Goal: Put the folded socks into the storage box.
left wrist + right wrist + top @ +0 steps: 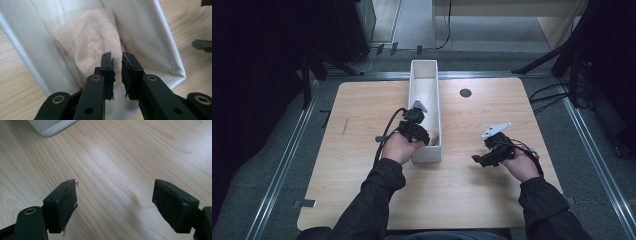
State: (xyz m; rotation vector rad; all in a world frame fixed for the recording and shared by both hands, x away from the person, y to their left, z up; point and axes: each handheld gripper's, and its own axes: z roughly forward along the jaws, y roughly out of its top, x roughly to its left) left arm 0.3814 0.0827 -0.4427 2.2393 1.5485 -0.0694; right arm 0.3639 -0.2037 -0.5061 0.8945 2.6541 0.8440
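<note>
Beige cloth (92,42) lies inside white box (432,100), near its close end. Left gripper (117,62) hovers over cloth, jaws nearly closed, holding nothing. Right gripper (115,197) wide open above wooden table (125,157).

High view looks down on the table (362,200); both gripper views sit close, sharing the white bin (160,32).

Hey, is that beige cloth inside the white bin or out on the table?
Inside. The beige cloth lies at the near end of the white bin, between its walls, just ahead of the left gripper.
</note>
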